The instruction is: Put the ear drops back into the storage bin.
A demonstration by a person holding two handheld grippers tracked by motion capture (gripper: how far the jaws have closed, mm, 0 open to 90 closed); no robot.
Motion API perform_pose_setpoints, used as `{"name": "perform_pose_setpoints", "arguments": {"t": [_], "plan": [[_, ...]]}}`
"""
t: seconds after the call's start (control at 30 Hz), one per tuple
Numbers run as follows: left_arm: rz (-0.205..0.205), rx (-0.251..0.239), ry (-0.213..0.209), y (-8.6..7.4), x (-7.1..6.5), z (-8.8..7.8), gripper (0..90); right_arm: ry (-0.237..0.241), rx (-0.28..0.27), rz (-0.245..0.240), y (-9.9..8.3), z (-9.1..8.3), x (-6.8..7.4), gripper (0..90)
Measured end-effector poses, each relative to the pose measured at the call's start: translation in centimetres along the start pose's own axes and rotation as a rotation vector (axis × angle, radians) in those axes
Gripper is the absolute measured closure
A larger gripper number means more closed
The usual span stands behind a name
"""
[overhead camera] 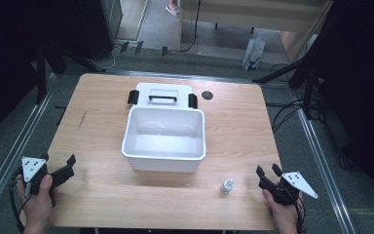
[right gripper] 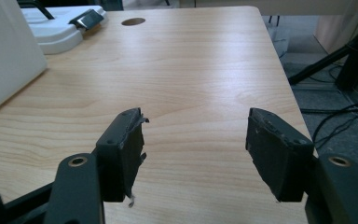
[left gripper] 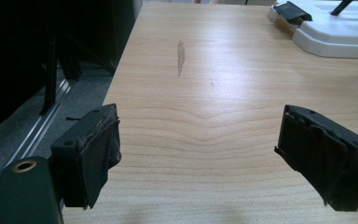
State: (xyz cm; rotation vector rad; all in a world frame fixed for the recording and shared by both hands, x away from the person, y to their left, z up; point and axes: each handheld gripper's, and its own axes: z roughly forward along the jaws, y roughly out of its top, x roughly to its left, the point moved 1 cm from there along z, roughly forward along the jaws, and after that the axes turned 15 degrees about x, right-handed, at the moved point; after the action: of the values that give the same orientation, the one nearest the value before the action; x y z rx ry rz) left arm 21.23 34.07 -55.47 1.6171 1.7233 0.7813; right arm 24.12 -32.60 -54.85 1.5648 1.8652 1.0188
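Grippers frame a wooden table (overhead camera: 102, 131): the left gripper (overhead camera: 57, 165) and right gripper (overhead camera: 268, 171) rest at its near corners, jaws spread and empty. Near the right one stands a small bottle (overhead camera: 227, 185); beyond it a white bin (overhead camera: 164, 138) sits mid-table, its lid (overhead camera: 163, 95) just behind.

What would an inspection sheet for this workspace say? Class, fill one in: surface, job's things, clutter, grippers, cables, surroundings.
Surface: wooden table, a dark scuff near its left side, a round hole at the back.
Job's things: open white box, empty; its lid with black handle lies flat behind it; small bottle upright near the right gripper.
Clutter: nothing seen.
Grippers: left gripper and right gripper open, empty.
Cables: several on the floor at right.
Surroundings: white bag on the floor beyond the table.
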Motion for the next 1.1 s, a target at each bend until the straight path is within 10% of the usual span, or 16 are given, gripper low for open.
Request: {"name": "perform_pose_setpoints", "arguments": {"t": [0.3, 0.47, 0.7, 1.1], "plan": [[0.016, -0.008, 0.029, -0.1, -0.2, -0.1, 13.6, 0.006, -0.043, -0.011, 0.8, -0.9, -0.5, 36.6], [0.018, -0.005, 0.088, -0.1, -0.6, 0.0, 13.9, 0.019, 0.045, 0.004, 2.2, -2.0, -0.6, 38.7], [0.029, 0.013, 0.142, -0.1, -1.0, 0.0, 14.1, 0.040, 0.235, -0.137, 4.1, -2.7, 0.2, 36.1], [0.078, 0.027, 0.097, 0.1, -1.5, 0.3, 10.8, 0.081, 0.534, -0.393, 8.3, -3.7, 3.0, 35.8]]}}
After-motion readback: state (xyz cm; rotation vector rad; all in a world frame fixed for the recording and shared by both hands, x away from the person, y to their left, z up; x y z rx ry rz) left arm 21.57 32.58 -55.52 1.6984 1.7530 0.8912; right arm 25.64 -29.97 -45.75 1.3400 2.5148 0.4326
